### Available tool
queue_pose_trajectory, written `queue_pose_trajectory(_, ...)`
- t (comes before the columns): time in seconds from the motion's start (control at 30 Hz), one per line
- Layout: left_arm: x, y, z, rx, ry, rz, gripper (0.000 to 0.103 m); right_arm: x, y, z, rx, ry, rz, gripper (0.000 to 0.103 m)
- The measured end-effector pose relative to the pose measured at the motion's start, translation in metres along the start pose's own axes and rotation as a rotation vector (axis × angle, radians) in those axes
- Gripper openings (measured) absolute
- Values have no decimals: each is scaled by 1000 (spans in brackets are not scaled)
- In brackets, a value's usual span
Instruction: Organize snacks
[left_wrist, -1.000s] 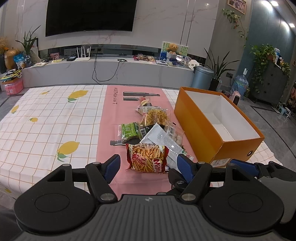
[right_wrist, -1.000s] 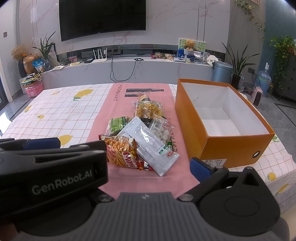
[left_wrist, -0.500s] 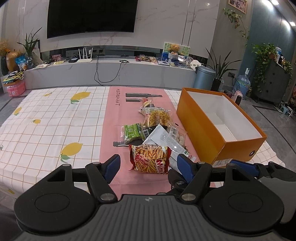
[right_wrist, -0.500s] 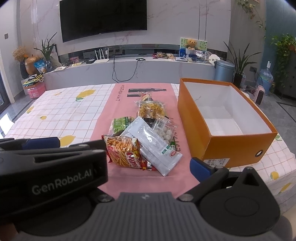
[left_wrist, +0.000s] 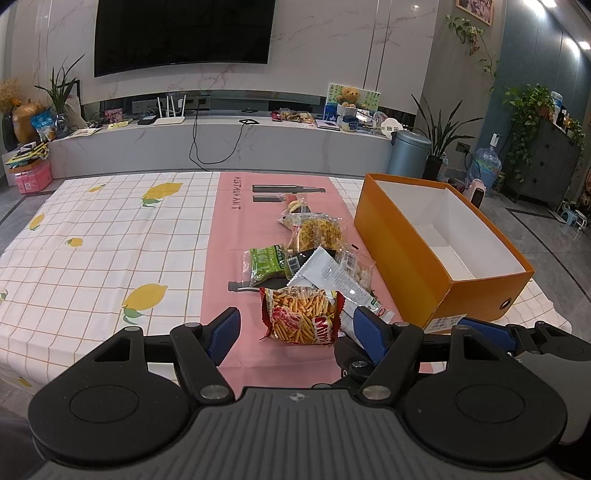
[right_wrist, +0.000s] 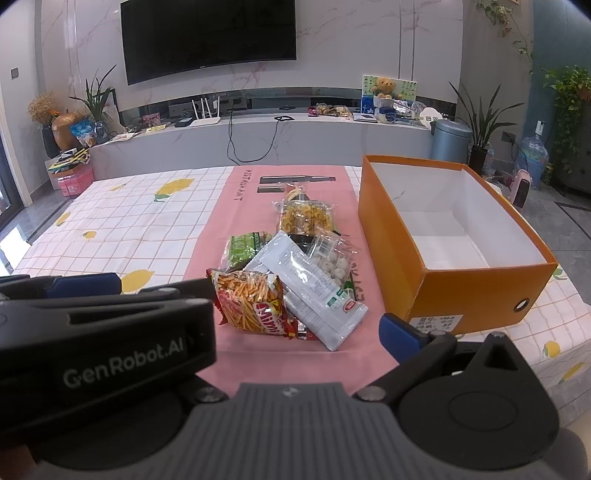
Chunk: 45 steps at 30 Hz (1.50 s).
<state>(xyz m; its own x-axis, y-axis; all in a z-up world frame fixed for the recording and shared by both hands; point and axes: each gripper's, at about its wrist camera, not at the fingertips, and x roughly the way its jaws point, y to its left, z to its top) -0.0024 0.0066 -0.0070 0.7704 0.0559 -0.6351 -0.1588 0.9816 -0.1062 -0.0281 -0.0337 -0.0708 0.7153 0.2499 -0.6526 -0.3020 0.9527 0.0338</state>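
Left wrist view: left gripper (left_wrist: 295, 332) fills the bottom of the frame, blue pads spread wide, nothing between them. Red stick-snack bag (left_wrist: 301, 315) sits centre frame, just past the fingertips and framed between the two pads, not touched. Behind it, a white pouch (left_wrist: 328, 278) lies diagonally over the pile, with a green packet (left_wrist: 266, 262) to its left and a clear bag of white balls (left_wrist: 356, 267) to its right. Further up the frame, a yellow snack bag (left_wrist: 317, 232). All of these lie on the pink runner (left_wrist: 229, 258) down the middle of the lemon-print tablecloth (left_wrist: 92, 251). Orange box (left_wrist: 417, 258) is at right of frame, open top, white interior, nothing visible in it. The right gripper's blue pad pokes in at lower right.

Right wrist view: right gripper (right_wrist: 251, 310) spread open, holding nothing (its left finger is hidden behind the other gripper's black body at lower left, its right blue pad (right_wrist: 399, 334) shows at lower right). Red stick-snack bag (right_wrist: 255, 306) is centre frame, the white pouch (right_wrist: 314, 291) overlapping its right edge. Green packet (right_wrist: 245, 245) and bag of white balls (right_wrist: 330, 258) sit behind, the yellow bag (right_wrist: 304, 218) higher up. Orange box (right_wrist: 417, 266) is right of the pile, near but apart.
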Motion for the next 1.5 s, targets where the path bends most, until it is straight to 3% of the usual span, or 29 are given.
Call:
queue_pose_trajectory(0.37, -3, 0, 4, 19, -4, 24, 82, 2, -6, 4, -7, -16, 28, 99)
queue_pose_trajectory(0.5, -8, 7, 14, 23, -21, 36, 82, 2, -29, 6, 26, -100, 79, 100)
queue_pose_trajectory(0.6, -9, 20, 21, 11, -26, 47, 82, 2, -38, 2, -64, -191, 74, 100)
queue_pose_trajectory(0.73, -5, 34, 32, 5, -27, 60, 82, 16, -41, 0, -175, -220, 70, 100)
queue_pose_trajectory(0.87, 10, 48, 40, -3, -12, 25, 82, 35, -45, -2, -192, -263, 82, 99)
queue_pose_trajectory(0.97, 30, 60, 45, -32, 17, 10, 82, 51, -51, 2, -176, -259, 100, 94)
queue_pose_trajectory(1.23, 72, 77, 44, -14, 85, 27, 82, 91, -56, 5, -138, -174, 234, 94)
queue_pose_trajectory(1.37, 80, 88, 34, -61, 92, -19, 82, 101, -39, 0, -183, -150, 280, 95)
queue_pose_trajectory(1.5, 85, 100, 23, -89, 88, -43, 82, 100, -8, -14, -390, -181, 307, 95)
